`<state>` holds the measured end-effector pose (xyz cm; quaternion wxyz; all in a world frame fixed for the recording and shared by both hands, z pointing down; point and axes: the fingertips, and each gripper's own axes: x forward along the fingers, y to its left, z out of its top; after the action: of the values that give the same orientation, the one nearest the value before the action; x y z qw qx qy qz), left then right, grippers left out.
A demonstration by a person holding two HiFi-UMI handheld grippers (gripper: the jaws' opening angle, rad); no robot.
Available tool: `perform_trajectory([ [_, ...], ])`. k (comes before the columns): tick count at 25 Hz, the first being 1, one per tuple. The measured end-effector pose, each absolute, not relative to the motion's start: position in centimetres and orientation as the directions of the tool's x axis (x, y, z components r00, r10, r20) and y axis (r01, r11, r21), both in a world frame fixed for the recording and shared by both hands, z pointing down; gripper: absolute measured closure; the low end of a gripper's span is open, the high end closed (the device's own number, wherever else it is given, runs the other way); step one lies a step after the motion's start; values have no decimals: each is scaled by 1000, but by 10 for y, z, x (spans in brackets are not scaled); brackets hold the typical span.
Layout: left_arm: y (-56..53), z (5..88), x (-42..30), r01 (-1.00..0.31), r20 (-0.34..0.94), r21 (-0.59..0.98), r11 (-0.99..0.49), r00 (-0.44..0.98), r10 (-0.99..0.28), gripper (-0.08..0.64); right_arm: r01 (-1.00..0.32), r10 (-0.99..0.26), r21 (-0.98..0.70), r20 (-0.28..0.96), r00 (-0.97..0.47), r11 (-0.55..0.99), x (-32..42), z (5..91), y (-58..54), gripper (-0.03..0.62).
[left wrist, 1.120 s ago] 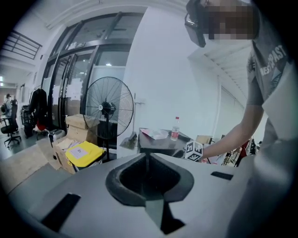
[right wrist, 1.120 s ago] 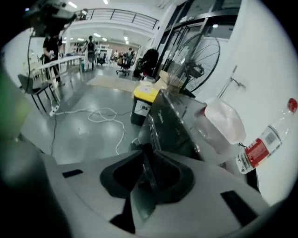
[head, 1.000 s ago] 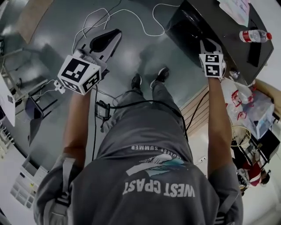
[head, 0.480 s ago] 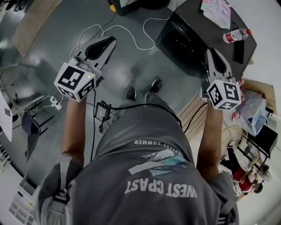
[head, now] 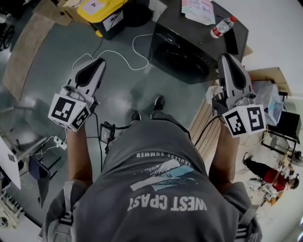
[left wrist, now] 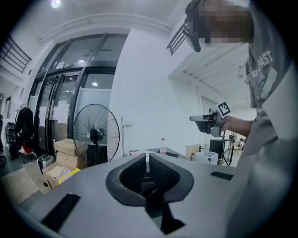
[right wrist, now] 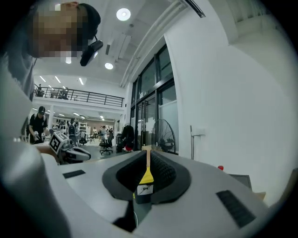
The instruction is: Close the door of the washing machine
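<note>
Saw washing machine (head: 187, 49) ahead of my feet: dark, boxy, glossy front, plastic bottle (head: 222, 27) lying on top. Left gripper (head: 97, 62) jaws pressed together, empty. Right gripper (head: 226, 57) jaws had just been closing, down to thin seam, nothing between; it hung near machine's right corner. Smooth grey floor (head: 128, 90) lay open between; white cable (head: 118, 54) looped at left.

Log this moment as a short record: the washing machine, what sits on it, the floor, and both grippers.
washing machine: black box-shaped washing machine, at the top of the head view
door: dark front, looks shut, not certain
on top: clear plastic water bottle with red cap; pink-and-white papers
left gripper: held up, fingers together, empty
right gripper: held up, fingers have just been closing, now together, nothing between them
floor: white cable; yellow box
</note>
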<state>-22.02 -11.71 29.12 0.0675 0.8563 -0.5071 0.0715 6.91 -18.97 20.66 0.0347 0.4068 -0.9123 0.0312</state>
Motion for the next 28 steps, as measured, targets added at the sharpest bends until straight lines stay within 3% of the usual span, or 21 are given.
perform_trajectory([
  [11, -108, 279, -206, -843, 164, 46, -537, 536, -828, 525, -817, -817, 91, -41, -575, 570, 98, 144, -143, 565],
  [28, -105, 285, -203, -818, 174, 55, -573, 573, -801, 525, -838, -839, 64, -17, -543, 541, 100, 157, -135, 565],
])
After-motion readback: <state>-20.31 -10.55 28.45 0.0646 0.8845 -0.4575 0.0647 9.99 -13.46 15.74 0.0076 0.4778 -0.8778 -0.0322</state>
